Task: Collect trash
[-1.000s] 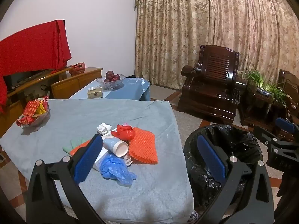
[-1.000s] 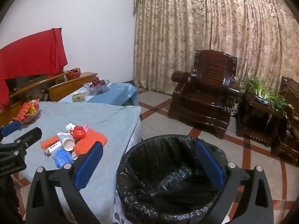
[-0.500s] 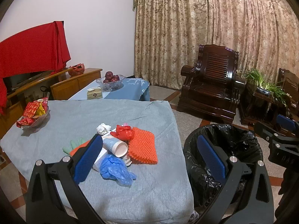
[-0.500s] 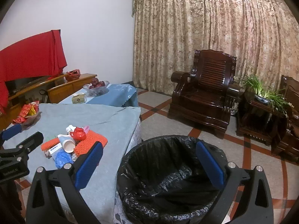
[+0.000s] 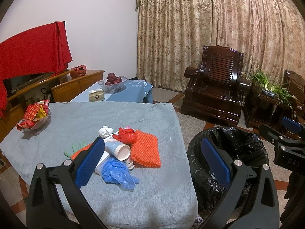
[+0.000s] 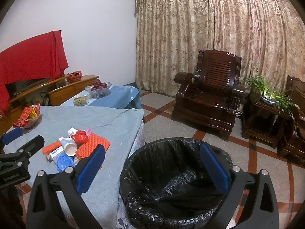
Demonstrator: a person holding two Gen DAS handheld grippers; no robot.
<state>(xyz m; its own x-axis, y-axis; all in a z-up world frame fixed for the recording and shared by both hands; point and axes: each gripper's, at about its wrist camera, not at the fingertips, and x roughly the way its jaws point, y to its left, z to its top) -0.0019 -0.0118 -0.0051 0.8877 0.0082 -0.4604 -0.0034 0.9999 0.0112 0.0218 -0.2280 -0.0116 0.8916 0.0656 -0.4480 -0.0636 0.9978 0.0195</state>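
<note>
While red cloth (image 5: 32, 47) draped the far left, a grey-clothed table (image 5: 106, 118) bore the trash pile (image 5: 122, 150); the left gripper (image 5: 152, 158) gaped wide, empty; the right gripper (image 6: 152, 162) likewise, above the black-lined bin (image 6: 171, 181); armchair (image 6: 209, 95) and curtains (image 6: 219, 28) stood behind.

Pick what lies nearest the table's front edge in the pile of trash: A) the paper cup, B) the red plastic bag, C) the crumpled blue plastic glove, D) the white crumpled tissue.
C: the crumpled blue plastic glove lies at the near end of the pile, closest to the camera.
</note>
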